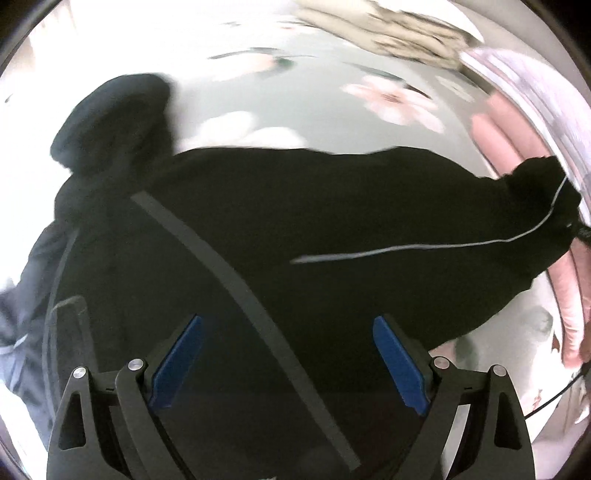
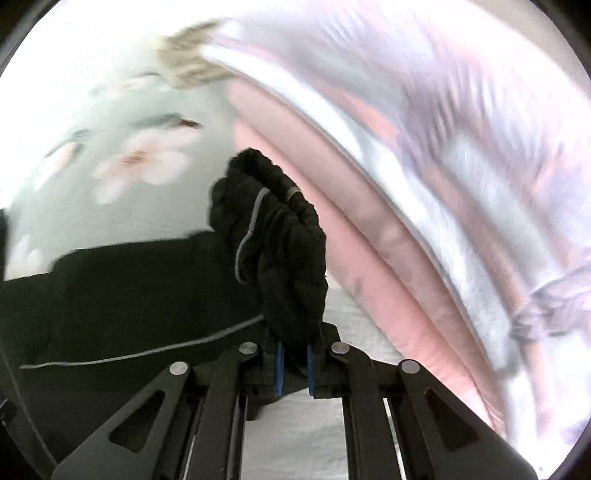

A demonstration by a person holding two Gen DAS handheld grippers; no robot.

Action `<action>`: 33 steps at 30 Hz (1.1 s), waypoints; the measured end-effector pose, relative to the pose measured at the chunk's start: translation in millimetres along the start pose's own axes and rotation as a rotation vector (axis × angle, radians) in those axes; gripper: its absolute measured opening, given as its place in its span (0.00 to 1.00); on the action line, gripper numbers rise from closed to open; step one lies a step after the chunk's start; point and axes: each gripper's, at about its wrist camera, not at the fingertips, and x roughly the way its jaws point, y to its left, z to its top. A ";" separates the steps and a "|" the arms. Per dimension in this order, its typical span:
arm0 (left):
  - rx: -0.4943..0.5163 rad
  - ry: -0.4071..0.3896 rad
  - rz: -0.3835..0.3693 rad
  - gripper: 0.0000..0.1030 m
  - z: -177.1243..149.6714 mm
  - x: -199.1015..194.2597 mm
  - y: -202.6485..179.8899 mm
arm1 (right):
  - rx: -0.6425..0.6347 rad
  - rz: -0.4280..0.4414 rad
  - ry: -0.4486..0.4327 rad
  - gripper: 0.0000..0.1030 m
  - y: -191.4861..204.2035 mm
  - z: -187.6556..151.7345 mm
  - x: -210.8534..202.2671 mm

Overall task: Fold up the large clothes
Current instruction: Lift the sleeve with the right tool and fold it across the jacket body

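Note:
A large black garment (image 1: 295, 221) with thin grey stripes lies spread over a pale green flowered bedsheet (image 1: 314, 92). My left gripper (image 1: 288, 332) hovers just above its middle, blue pads wide apart and nothing between them. In the right wrist view my right gripper (image 2: 294, 363) is shut on a bunched end of the black garment (image 2: 280, 236), which sticks up crumpled past the pads. The rest of the cloth trails off to the left. That same pinched end shows at the far right of the left wrist view. Both pictures are blurred.
Folded pink bedding (image 2: 369, 251) and a pale lilac patterned quilt (image 2: 461, 147) lie along the right side. A beige patterned cloth (image 1: 399, 33) rests at the far end of the bed. A dark grey-blue cloth (image 1: 22, 314) shows at the left edge.

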 end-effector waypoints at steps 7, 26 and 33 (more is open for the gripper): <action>-0.172 0.006 0.046 0.91 -41.3 -29.6 101.9 | -0.170 0.055 -0.095 0.10 106.0 3.4 -70.4; -0.470 -0.011 0.236 0.90 -157.3 -91.7 351.8 | -0.693 0.406 -0.166 0.10 498.4 -174.6 -209.0; -0.528 0.021 0.247 0.90 -187.5 -81.7 390.8 | -0.895 0.371 0.037 0.14 570.0 -269.1 -136.1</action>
